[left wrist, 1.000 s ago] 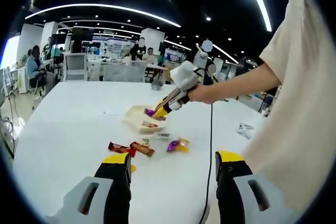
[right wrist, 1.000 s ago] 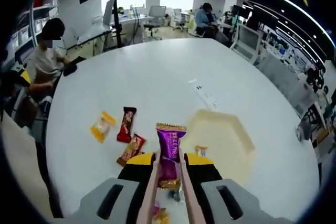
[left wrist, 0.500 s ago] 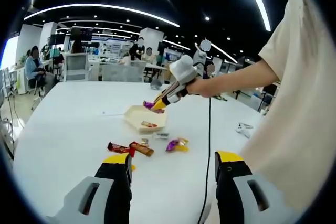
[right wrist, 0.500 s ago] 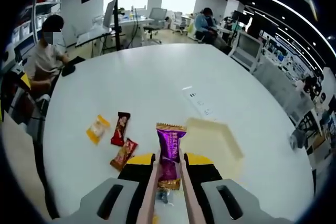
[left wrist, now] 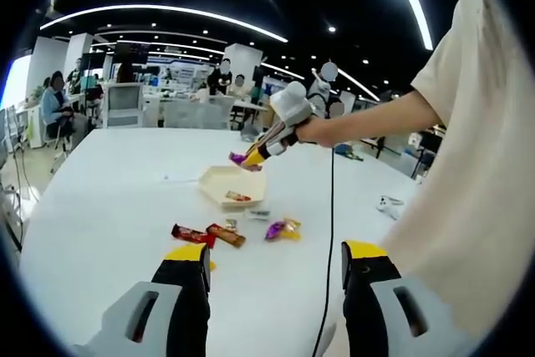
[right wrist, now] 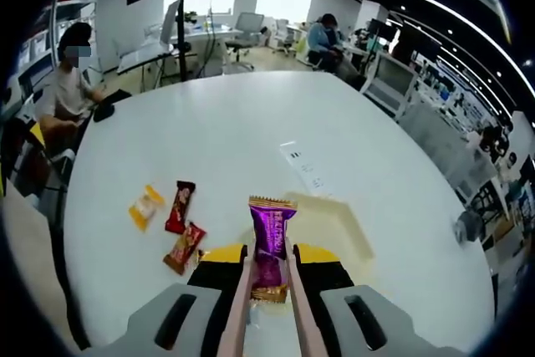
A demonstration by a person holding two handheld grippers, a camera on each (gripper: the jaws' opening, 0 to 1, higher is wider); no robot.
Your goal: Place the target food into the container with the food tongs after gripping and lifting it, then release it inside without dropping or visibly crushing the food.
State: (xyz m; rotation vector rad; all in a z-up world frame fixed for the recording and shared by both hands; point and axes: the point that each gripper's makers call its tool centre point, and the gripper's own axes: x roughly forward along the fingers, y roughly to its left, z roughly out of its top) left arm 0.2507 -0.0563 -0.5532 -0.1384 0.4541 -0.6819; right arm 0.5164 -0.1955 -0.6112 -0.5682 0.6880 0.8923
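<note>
A purple wrapped candy (right wrist: 269, 236) is pinched between the pale arms of the food tongs (right wrist: 241, 303), and my right gripper (right wrist: 267, 257) is shut on those tongs. It hangs above the near edge of the cream container (right wrist: 334, 227). In the left gripper view a person's hand holds the right gripper (left wrist: 259, 153) up, with the purple candy (left wrist: 239, 159) just over the container (left wrist: 219, 180), where one snack (left wrist: 237, 197) lies inside. My left gripper (left wrist: 274, 269) stands open and low over the white table, with nothing between its fingers.
Loose on the table are a red bar (right wrist: 179, 206), a second bar (right wrist: 185, 247) and a yellow packet (right wrist: 145, 206). Closer to the left gripper lie dark bars (left wrist: 207, 235) and a purple-yellow candy (left wrist: 282, 229). A cable (left wrist: 331, 232) hangs down. People sit at desks beyond.
The right gripper has risen with the purple candy and edged further over the container; the table looks farther below it. The left gripper has stayed still and open.
</note>
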